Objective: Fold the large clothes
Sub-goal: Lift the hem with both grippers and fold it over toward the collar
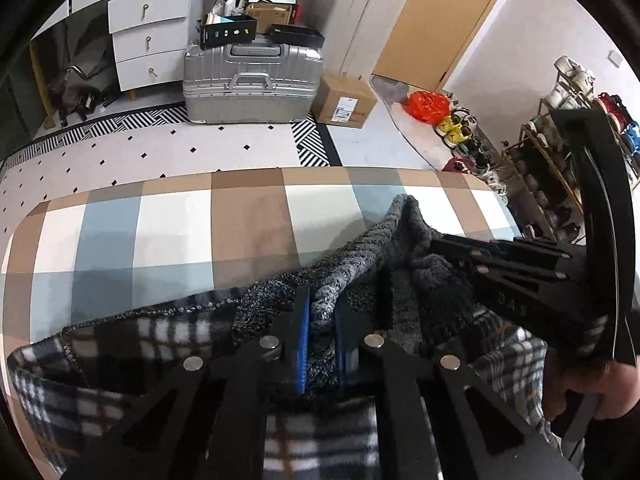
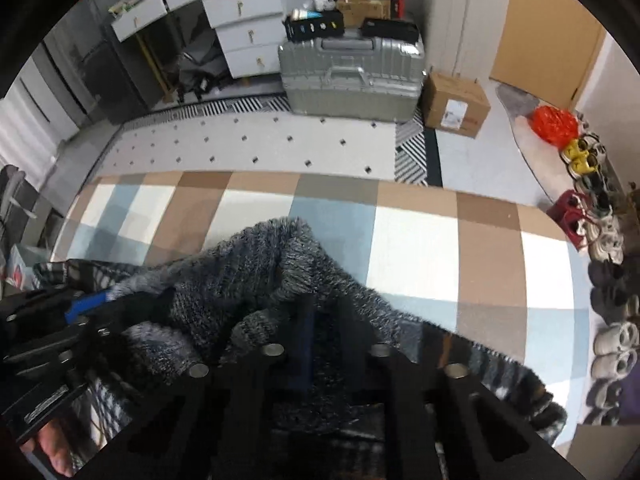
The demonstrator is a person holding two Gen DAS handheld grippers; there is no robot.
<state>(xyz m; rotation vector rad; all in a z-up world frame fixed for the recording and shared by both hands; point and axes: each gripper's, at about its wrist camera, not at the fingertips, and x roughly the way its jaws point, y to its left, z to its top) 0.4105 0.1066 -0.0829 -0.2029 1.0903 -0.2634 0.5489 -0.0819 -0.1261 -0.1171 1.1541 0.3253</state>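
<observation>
Black linkage bars of the left hand-held gripper point(image 1: 322, 312) fill the bottom of the left wrist view, and its two blue-padded fingers point(image 1: 303, 320) are pressed onto a ridge of the grey knit garment point(image 1: 360, 256), pinching the fabric between them. That garment, a thick sweater-like piece with a plaid fleece lining point(image 1: 132, 344) showing at its turned-over edge, lies bunched on the near part of a checked bed cover point(image 1: 176, 224) in tan, pale blue and white squares. To the right in this view the right hand-held gripper point(image 1: 460, 256) reaches across the knit, its fingers lying close together on the cloth, though whether they actually nip it cannot be told here. In the right wrist view the same gripper's fingers point(image 2: 308, 320) are dark and sunk into the knit folds point(image 2: 256, 272), so their grip stays unclear; the left gripper's blue pad point(image 2: 86, 304) shows at the left edge, clamped on fabric. Beyond the bed stand a silver suitcase point(image 1: 252, 80), a cardboard box point(image 1: 344, 100), a white drawer unit point(image 1: 148, 36), an orange bag point(image 1: 428, 106) and a shoe rack point(image 1: 552, 168).
</observation>
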